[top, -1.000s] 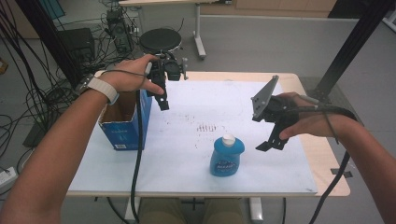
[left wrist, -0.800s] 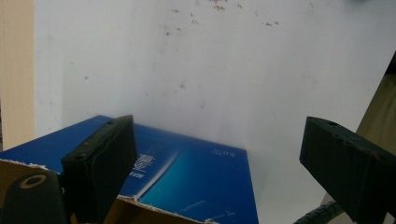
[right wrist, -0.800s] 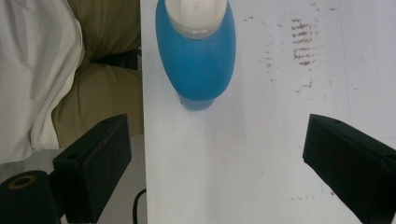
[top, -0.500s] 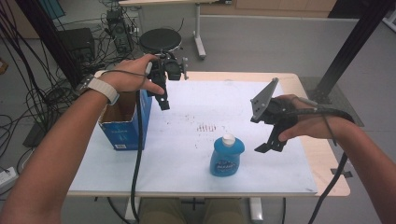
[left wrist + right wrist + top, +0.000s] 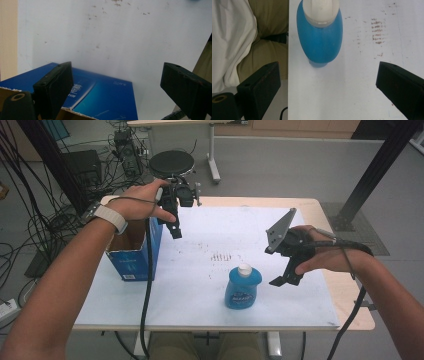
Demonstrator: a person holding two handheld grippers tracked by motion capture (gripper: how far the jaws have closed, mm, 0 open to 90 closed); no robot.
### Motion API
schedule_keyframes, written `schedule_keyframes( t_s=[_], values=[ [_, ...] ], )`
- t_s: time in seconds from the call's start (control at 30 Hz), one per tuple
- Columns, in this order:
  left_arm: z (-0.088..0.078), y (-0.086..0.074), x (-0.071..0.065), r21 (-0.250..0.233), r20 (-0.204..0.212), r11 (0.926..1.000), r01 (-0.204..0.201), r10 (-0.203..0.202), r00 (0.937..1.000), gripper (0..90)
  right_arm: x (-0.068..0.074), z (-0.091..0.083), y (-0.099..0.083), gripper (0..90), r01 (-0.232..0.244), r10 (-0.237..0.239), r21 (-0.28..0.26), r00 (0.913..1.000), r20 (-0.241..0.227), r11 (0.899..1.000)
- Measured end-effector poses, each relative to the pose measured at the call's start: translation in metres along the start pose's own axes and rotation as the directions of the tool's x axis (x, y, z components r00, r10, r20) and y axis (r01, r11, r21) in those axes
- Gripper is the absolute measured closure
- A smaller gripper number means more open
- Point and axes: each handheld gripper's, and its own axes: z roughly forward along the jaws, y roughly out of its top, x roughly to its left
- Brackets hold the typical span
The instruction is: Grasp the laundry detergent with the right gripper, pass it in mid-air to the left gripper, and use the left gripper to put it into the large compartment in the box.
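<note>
- The blue bottle point(image 5: 243, 287) with a white cap stands upright on the white table point(image 5: 200, 285), near its front edge and a little right of the middle.
- The right gripper point(image 5: 286, 279) hangs above the table just right of the bottle, apart from it. Its 2 black jaws stand wide and have just been opening further, with nothing between them.
- In the right gripper view, the bottle point(image 5: 320, 35) lies ahead of the jaws, nearer the left jaw, with bare table between the pads.
- The left gripper point(image 5: 175, 227) is held above the right edge of the open blue box point(image 5: 135, 255) at the table's left side. Its jaws are spread wide and hold nothing.
- In the left gripper view, the box point(image 5: 100, 97) sits below and between the 2 jaws, its torn cardboard rim at the bottom edge.
- A patch of small brown marks point(image 5: 222, 256) shows on the table behind the bottle.
</note>
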Motion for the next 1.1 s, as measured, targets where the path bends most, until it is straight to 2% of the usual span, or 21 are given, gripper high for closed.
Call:
schedule_keyframes(
  t_s=[0.57,1.1],
  values=[
    [0.004,-0.003,0.000,-0.004,0.000,1.0000,0.002,-0.002,1.0000,11.7,-0.001,0.016,-0.005,5.0,0.013,-0.015,-0.075,0.9997,-0.020,0.997],
    [0.007,0.000,-0.001,-0.005,0.000,1.0000,-0.003,0.003,1.0000,11.7,-0.001,0.030,-0.011,3.9,0.009,-0.013,-0.109,0.9994,-0.034,0.994]
  ],
)
